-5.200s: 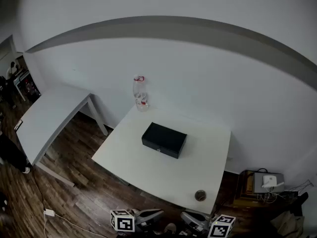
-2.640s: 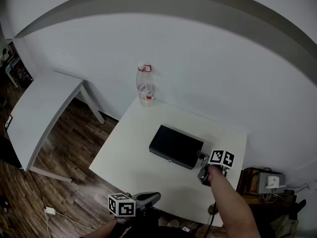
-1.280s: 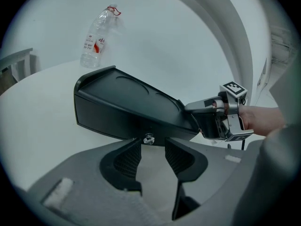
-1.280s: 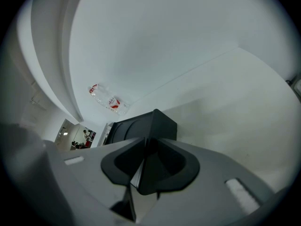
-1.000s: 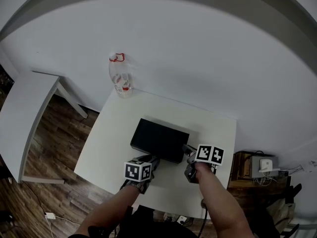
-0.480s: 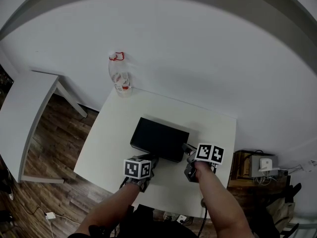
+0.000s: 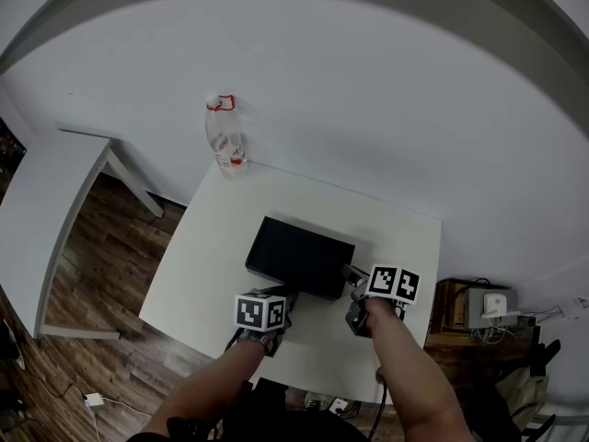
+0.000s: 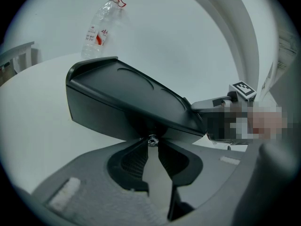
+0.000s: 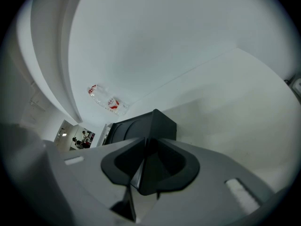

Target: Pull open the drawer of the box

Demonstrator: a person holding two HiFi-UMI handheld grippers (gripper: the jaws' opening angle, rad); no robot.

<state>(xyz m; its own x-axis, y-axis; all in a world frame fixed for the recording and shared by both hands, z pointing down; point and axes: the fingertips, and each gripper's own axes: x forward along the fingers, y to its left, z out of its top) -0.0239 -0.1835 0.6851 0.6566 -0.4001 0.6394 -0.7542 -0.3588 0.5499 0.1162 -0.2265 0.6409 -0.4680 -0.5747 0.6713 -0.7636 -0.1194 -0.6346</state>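
Note:
A black box [image 7: 299, 254] lies in the middle of the white table [image 7: 221, 238]. Its front face carries a small metal drawer knob [image 8: 152, 140]. My left gripper [image 7: 279, 297] is at that front face. Its jaws have just been closing, and in the left gripper view the left gripper [image 8: 151, 144] has its tips against the knob on both sides. My right gripper [image 7: 353, 274] is at the box's right end. In the right gripper view the box [image 9: 141, 126] shows its corner edge pinched between the right gripper [image 9: 146, 142] tips. The drawer looks flush with the box.
A clear plastic bottle [image 7: 225, 141] with a red label stands at the table's far left corner. A second white table [image 7: 46, 210] is off to the left over wood floor. A low stand with devices [image 7: 488, 307] sits to the right of the table.
Both grippers came up from the picture's bottom edge to the box, the right one first, then the left. Over the last second both hands stay where they are.

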